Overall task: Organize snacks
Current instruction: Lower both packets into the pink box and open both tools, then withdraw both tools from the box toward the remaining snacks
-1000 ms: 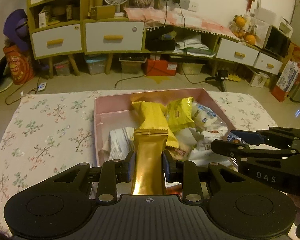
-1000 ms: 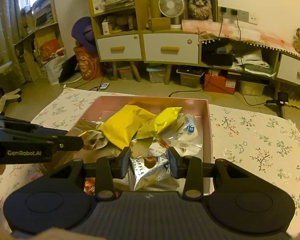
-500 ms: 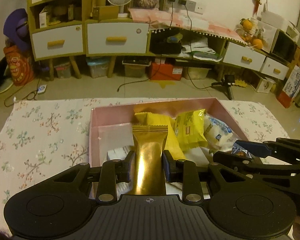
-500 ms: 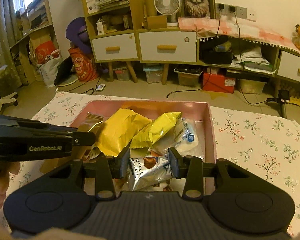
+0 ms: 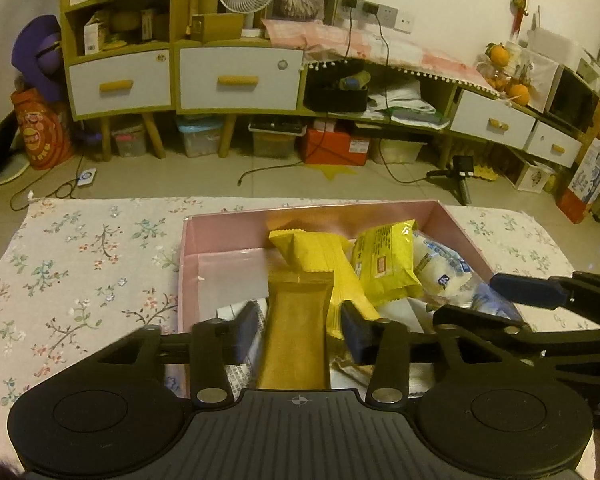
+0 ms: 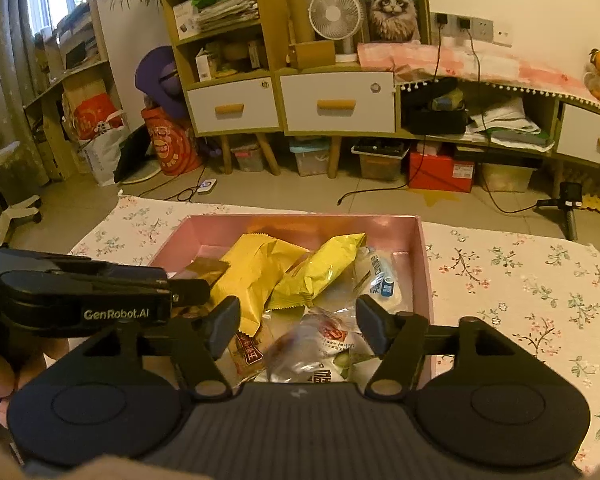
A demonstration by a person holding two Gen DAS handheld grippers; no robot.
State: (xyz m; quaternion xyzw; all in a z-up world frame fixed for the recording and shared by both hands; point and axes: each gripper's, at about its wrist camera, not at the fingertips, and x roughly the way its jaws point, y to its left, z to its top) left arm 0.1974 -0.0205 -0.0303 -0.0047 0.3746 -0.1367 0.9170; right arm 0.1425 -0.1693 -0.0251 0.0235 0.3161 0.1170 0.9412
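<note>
A pink box (image 5: 220, 232) on the flowered tablecloth holds several snack packets: two yellow ones (image 5: 384, 264), a white-and-blue one (image 5: 440, 268) and others. My left gripper (image 5: 300, 330) is open above the box's near left part; a gold packet (image 5: 296, 336) stands between its fingers, which no longer press it. My right gripper (image 6: 298, 326) is open and empty above the box (image 6: 424, 264), over a clear wrapped snack (image 6: 320, 340). The left gripper's side also shows in the right wrist view (image 6: 100, 296), the right gripper's side in the left wrist view (image 5: 540, 320).
The flowered tablecloth (image 5: 80, 272) spreads left and right (image 6: 520, 288) of the box. Beyond the table lie the floor, cables, a low cabinet (image 5: 236, 76) with drawers and storage bins.
Both grippers have opened. The left has let go of the gold packet, which still stands between its fingers. The right has let go of the silver truffle packet, which is no longer between its fingers.
</note>
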